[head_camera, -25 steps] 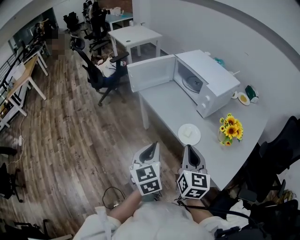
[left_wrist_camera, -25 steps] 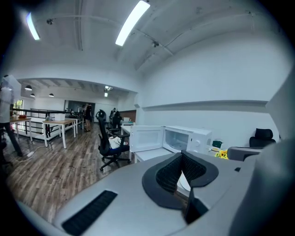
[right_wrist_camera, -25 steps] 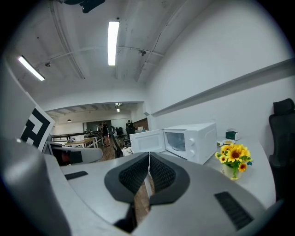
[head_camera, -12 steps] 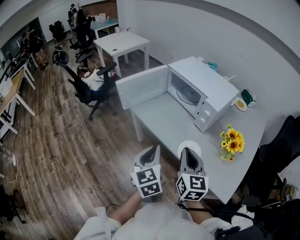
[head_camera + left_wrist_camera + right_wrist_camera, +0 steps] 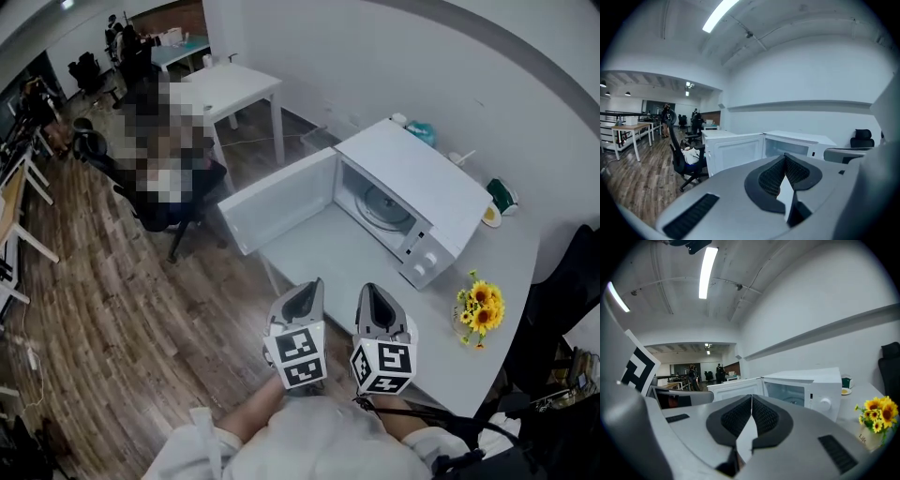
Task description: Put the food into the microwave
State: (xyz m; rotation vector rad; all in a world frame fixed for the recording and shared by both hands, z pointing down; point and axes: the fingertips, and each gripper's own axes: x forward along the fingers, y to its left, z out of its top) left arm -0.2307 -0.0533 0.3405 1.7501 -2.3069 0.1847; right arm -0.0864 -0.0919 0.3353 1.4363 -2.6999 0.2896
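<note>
A white microwave (image 5: 412, 202) stands on the grey table (image 5: 328, 258) with its door (image 5: 277, 202) swung wide open to the left and a glass turntable inside. Both grippers hang side by side at the table's near edge, pointing at the microwave. My left gripper (image 5: 314, 285) is shut with nothing in it, and so is my right gripper (image 5: 367, 289). The left gripper view shows the jaws of the left gripper (image 5: 785, 155) meeting before the open door (image 5: 733, 152). In the right gripper view the right gripper (image 5: 751, 396) faces the microwave (image 5: 806, 385). No food or plate shows.
A vase of sunflowers (image 5: 480, 309) stands right of the microwave, with a green cup (image 5: 502, 195) behind it. A black office chair (image 5: 159, 202) and a white table (image 5: 234, 84) stand on the wooden floor at the left. Another black chair (image 5: 567, 281) is at the right.
I have walked up to the table, so the microwave looks nearer and larger. The white plate that lay ahead of the right gripper is now hidden behind the grippers. Both stay shut.
</note>
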